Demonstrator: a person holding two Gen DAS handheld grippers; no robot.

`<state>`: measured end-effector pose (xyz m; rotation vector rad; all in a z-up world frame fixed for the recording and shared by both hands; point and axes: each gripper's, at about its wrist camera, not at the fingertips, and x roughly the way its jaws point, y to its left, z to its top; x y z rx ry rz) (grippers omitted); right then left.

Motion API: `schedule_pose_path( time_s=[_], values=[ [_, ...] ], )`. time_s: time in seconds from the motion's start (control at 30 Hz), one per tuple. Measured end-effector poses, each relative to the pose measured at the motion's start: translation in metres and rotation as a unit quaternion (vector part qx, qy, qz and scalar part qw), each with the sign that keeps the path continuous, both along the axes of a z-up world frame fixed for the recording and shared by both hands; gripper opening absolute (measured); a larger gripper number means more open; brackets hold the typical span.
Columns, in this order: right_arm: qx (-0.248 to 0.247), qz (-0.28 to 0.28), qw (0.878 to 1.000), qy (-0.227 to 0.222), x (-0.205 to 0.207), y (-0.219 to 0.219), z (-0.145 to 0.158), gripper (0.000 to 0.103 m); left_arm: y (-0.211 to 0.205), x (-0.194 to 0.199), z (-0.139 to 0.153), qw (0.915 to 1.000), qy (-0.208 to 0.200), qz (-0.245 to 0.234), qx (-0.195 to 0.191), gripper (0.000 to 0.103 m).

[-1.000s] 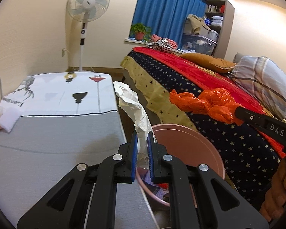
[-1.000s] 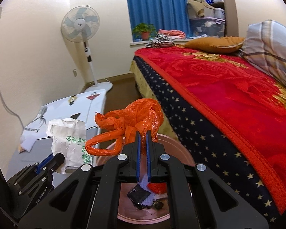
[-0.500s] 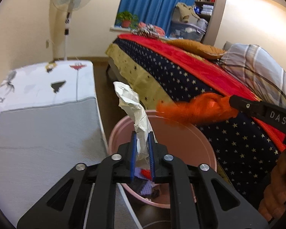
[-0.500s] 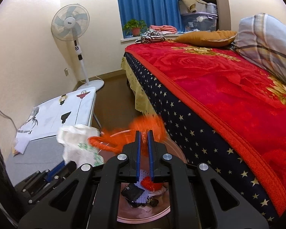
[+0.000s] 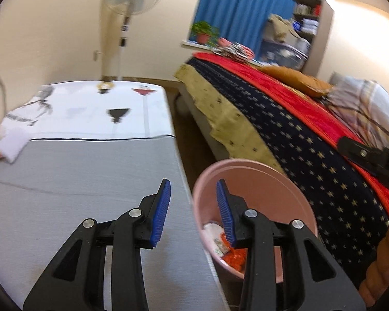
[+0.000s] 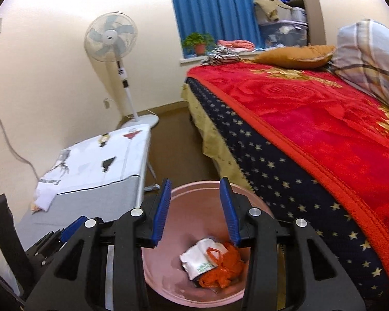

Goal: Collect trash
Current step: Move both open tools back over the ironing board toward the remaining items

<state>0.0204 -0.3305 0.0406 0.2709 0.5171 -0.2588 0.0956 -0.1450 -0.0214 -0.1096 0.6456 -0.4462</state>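
A pink bin (image 6: 173,280) stands on the floor between the ironing board and the bed; it also shows in the left wrist view (image 5: 259,176). Inside lie a white plastic bag (image 6: 198,258) and an orange plastic bag (image 6: 225,267), side by side; both show partly in the left wrist view, the orange bag (image 5: 233,255) behind my right finger. My right gripper (image 6: 195,207) is open and empty, above the bin. My left gripper (image 5: 193,207) is open and empty, over the board's edge beside the bin.
The grey and white ironing board (image 5: 77,168) is at left, with a white scrap (image 5: 11,142) at its far left edge. The bed (image 6: 311,134) with a red blanket is at right. A standing fan (image 6: 111,41) is by the far wall.
Both grippers opened. The white bag dropped from the left gripper and the orange bag from the right gripper into the pink bin. The left gripper shifted left toward the board.
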Motion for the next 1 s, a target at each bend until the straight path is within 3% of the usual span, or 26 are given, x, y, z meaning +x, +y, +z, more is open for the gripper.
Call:
schedule_pose_path(
  time_s=[0.27, 0.47, 0.7, 1.0],
  values=[
    [0.013, 0.058, 0.998, -0.027, 0.010, 0.031, 0.002, 0.040, 0.051, 0.006, 0.006, 0.9950, -0.017, 0.098, -0.007, 0.036],
    [0.027, 0.113, 0.993, -0.034, 0.034, 0.064, -0.003, 0.038, 0.097, 0.010, 0.013, 0.9825, -0.027, 0.184, 0.006, 0.036],
    [0.049, 0.192, 0.980, -0.024, 0.075, 0.119, -0.018, 0.036, 0.152, 0.016, 0.020, 0.9623, -0.026, 0.270, 0.014, 0.036],
    [0.063, 0.319, 0.946, 0.008, 0.142, 0.214, -0.044, 0.030, 0.210, 0.018, 0.010, 0.9300, -0.003, 0.367, 0.014, 0.036]
  ],
)
